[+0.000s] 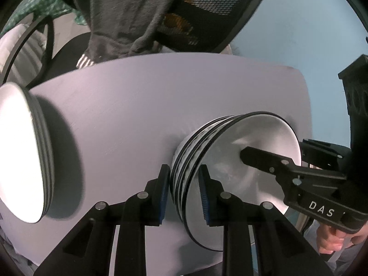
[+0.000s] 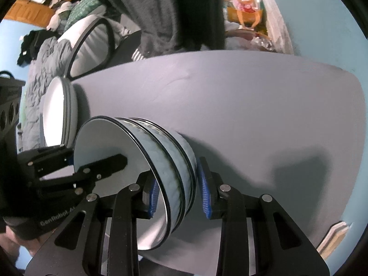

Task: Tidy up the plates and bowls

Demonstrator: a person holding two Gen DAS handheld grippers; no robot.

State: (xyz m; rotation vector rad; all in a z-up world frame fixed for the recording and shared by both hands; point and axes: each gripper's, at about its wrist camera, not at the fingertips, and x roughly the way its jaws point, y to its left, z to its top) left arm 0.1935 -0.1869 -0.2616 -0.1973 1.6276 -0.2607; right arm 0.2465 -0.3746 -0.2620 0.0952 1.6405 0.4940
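A pale grey table (image 1: 161, 96) fills most of both views, standing on a light blue floor (image 1: 299, 23). At its far edge is a black mesh office chair (image 1: 207, 11) with a dark grey garment (image 1: 119, 13) draped over it; in the right wrist view a rumpled bed (image 2: 39, 53) and bags of clutter (image 2: 246, 7) lie farther back.

On the table's left side sits a stack of white plates (image 1: 20, 151) with dark rims (three rim lines show, though the exact count is hard to tell). Well apart from it, nearer the right, is a stack of bowls (image 1: 207, 161), white inside and mottled blue-grey outside with black rims; three can be counted in the right wrist view.

The left gripper (image 1: 184, 191) straddles the stack's left wall, one blue pad outside, one inside, narrowly spread and pressing on it. The right gripper (image 2: 179, 191) clasps the opposite wall in the same manner, with its outer pad seeming a little off the bowl. Nothing lies in the top bowl besides the fingers.
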